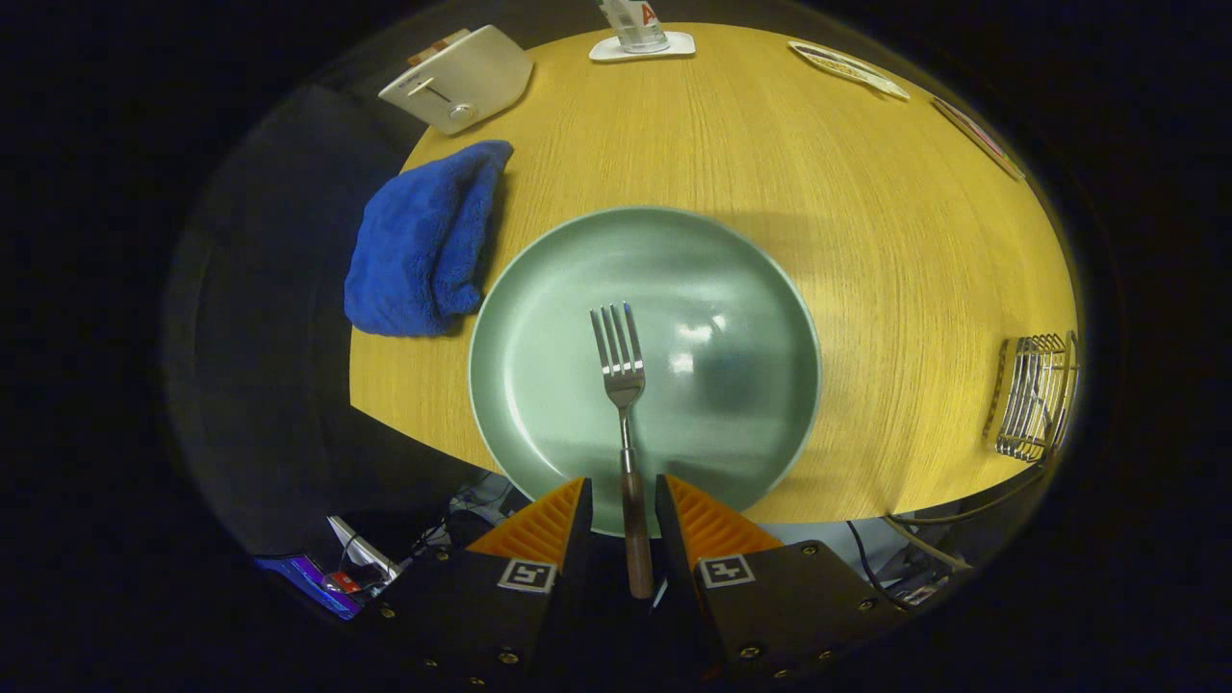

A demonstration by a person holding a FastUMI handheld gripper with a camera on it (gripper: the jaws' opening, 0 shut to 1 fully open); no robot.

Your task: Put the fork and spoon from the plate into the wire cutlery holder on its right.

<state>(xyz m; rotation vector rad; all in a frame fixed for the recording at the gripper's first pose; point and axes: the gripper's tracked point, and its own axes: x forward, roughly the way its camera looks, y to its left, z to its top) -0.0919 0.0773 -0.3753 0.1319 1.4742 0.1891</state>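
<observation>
Tongs [622, 510] astride fork [621, 385] over plate [539, 318]

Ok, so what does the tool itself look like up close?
The tool has two wedge-shaped fingers with ridged faces, mounted on black blocks. Each block carries a square black-and-white marker and small brass-coloured screws. The fingers flank the fork handle, not pressing it.

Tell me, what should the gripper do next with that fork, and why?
Probably close the fingers: the fork's wooden handle lies between the gripper's open fingers with gaps on both sides, tines on the green plate. Once held, it can travel to the wire holder.
</observation>
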